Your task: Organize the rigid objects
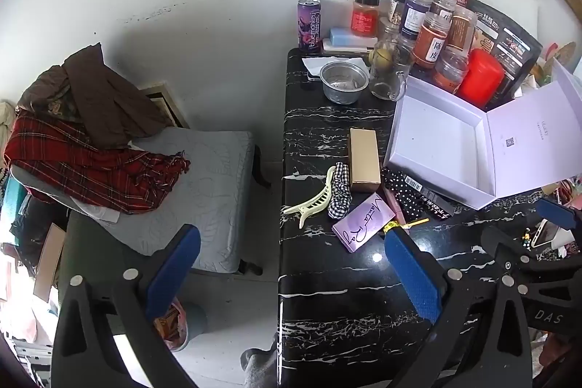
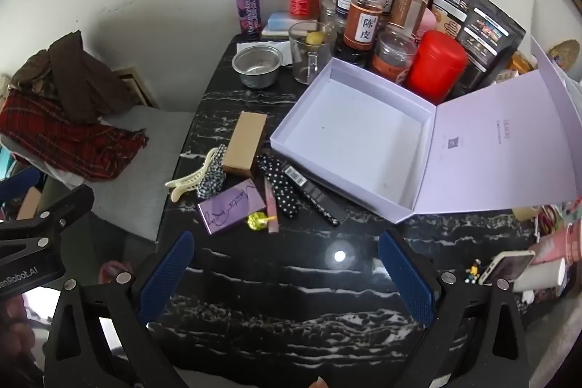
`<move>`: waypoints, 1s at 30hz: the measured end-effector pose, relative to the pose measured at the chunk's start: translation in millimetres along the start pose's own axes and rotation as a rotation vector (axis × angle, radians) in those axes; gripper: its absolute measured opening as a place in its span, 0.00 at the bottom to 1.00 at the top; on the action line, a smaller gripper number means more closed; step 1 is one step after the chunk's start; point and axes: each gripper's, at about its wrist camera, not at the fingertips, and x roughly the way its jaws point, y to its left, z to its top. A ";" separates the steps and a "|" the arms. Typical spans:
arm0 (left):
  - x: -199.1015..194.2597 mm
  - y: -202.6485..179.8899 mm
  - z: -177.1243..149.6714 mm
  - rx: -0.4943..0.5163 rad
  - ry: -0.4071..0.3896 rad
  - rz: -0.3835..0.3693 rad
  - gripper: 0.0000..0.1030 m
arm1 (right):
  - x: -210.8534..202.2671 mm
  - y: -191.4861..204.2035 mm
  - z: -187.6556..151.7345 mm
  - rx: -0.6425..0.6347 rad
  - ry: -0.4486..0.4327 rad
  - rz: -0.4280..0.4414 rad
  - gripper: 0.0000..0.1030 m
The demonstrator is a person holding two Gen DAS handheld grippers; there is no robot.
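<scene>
Both claws hang spread to their widest over the black marble-patterned table (image 2: 291,308), holding nothing. The left gripper (image 1: 291,275) fills the bottom of its frame; the right gripper (image 2: 287,275) does likewise in its own.

In the right wrist view, the open lavender box (image 2: 349,133) sits right of centre, its tray empty and its lid (image 2: 502,140) folded out to the right. Left of it, below centre, lies a loose cluster: a gold carton (image 2: 245,144), a cream hair claw clip (image 2: 189,182), a gingham scrunchie (image 2: 212,177), a purple palette (image 2: 231,211), a polka-dot fabric strip (image 2: 282,191) and a slim dark barcoded box (image 2: 314,193). A steel bowl (image 2: 257,65) and glass mug (image 2: 309,55) stand further up, before the jars (image 2: 363,20).
</scene>
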 end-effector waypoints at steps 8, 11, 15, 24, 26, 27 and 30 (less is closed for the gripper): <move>-6.0 6.5 8.1 -0.019 0.016 -0.036 1.00 | 0.1 3.5 -0.8 -0.006 -0.008 0.005 1.00; -6.4 9.3 2.3 -0.020 0.004 -0.036 1.00 | -3.4 3.0 0.6 -0.012 -0.005 0.010 1.00; -6.3 10.9 2.4 -0.027 0.010 -0.042 1.00 | -2.8 5.6 1.5 -0.011 0.002 0.005 1.00; -9.1 12.9 0.1 -0.042 0.013 -0.055 1.00 | -3.4 8.5 1.1 -0.021 -0.003 0.006 1.00; -10.0 13.3 0.0 -0.043 0.011 -0.056 1.00 | -3.8 8.3 1.6 -0.021 -0.003 0.008 1.00; -10.2 13.4 0.4 -0.042 0.011 -0.057 1.00 | -3.9 8.4 1.3 -0.022 -0.003 0.008 1.00; -10.9 13.4 1.6 -0.041 0.009 -0.055 1.00 | -3.9 8.2 1.4 -0.023 -0.002 0.011 1.00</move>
